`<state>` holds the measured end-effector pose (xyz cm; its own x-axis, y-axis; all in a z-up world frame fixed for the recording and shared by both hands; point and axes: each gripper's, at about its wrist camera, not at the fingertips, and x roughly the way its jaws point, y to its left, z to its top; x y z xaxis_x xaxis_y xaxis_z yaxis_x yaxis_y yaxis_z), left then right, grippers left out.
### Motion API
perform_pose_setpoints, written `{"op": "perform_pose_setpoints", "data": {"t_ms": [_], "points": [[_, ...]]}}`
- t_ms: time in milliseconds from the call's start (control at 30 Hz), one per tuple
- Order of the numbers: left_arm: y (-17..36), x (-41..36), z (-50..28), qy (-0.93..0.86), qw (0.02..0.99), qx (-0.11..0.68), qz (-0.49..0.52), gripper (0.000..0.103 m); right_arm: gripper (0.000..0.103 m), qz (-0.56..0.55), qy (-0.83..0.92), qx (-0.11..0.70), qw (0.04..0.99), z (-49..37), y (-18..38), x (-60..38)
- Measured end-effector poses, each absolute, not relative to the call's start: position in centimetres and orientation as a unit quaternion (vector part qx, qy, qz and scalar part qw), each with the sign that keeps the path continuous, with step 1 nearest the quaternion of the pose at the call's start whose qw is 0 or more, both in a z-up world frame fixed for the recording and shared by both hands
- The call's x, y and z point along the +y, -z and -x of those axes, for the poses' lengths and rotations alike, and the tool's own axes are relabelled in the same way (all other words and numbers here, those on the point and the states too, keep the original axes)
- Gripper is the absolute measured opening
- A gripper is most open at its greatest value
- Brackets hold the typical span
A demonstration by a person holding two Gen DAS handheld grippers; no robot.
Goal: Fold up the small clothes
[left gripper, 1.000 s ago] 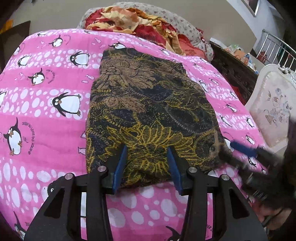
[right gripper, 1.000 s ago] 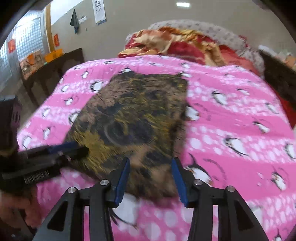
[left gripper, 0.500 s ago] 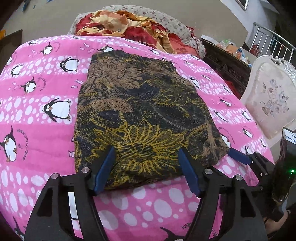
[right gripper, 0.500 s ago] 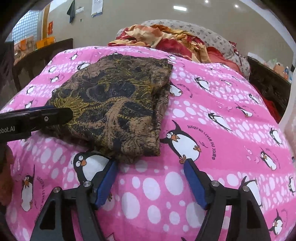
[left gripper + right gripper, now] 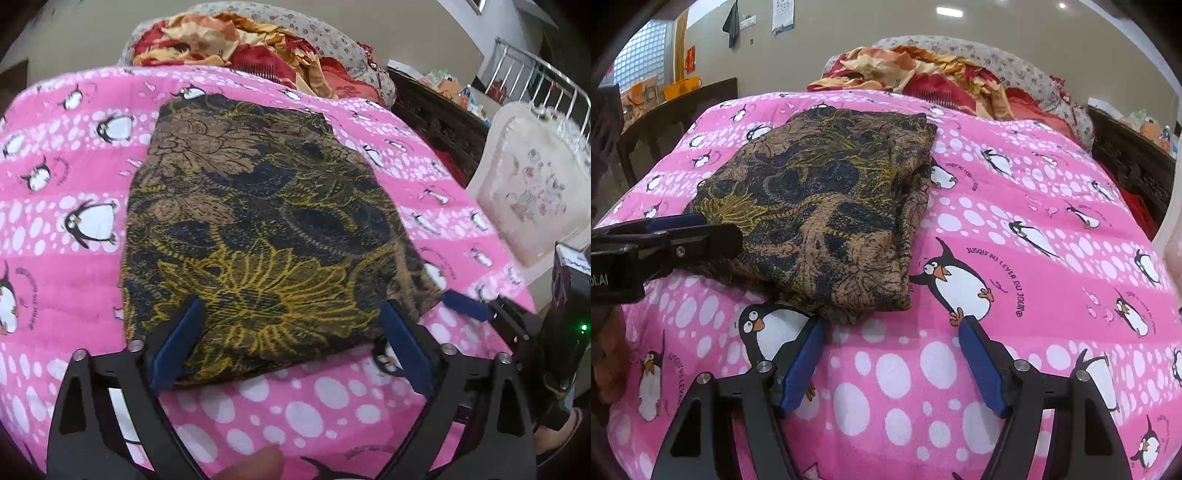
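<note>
1. We see the folded brown, black and yellow floral cloth (image 5: 258, 236) lying flat on the pink penguin-print quilt (image 5: 1034, 258), released.
2. The left gripper (image 5: 291, 332) has just been opening; it stands wide over the cloth's near edge, pads clear.
3. The right gripper (image 5: 890, 343) gapes empty beside the cloth's near corner.

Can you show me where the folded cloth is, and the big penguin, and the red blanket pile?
Folded cloth (image 5: 258, 236), left wrist view, middle of its top.
Big penguin (image 5: 956, 284), right wrist view, its white belly.
Red blanket pile (image 5: 923, 79), right wrist view, its crumpled top.
</note>
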<state>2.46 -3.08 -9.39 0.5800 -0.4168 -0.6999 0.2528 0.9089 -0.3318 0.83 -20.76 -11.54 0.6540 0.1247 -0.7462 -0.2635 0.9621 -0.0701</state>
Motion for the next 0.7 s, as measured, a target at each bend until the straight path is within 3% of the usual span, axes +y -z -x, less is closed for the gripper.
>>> {"op": "perform_pose_setpoints", "data": {"t_ms": [133, 333, 433, 700], "points": [[7.7, -1.7, -2.2, 0.176, 0.872, 0.436, 0.138, 0.097, 0.072, 0.054, -0.087, 0.433, 0.896, -0.3, 9.8, -22.1], [3.4, -2.9, 1.3, 0.072, 0.882, 0.465, 0.032, 0.097, 0.072, 0.036, -0.081, 0.422, 0.902, 2.7, 4.8, -24.3], [2.6, -3.3, 2.3, 0.04, 0.881, 0.471, 0.009, 0.097, 0.086, 0.048, -0.089, 0.419, 0.902, 3.6, 3.2, -24.2], [1.7, -3.3, 3.3, 0.023, 0.883, 0.469, 0.017, 0.097, 0.086, 0.04, -0.1, 0.398, 0.911, 4.9, 1.4, -23.6]]}}
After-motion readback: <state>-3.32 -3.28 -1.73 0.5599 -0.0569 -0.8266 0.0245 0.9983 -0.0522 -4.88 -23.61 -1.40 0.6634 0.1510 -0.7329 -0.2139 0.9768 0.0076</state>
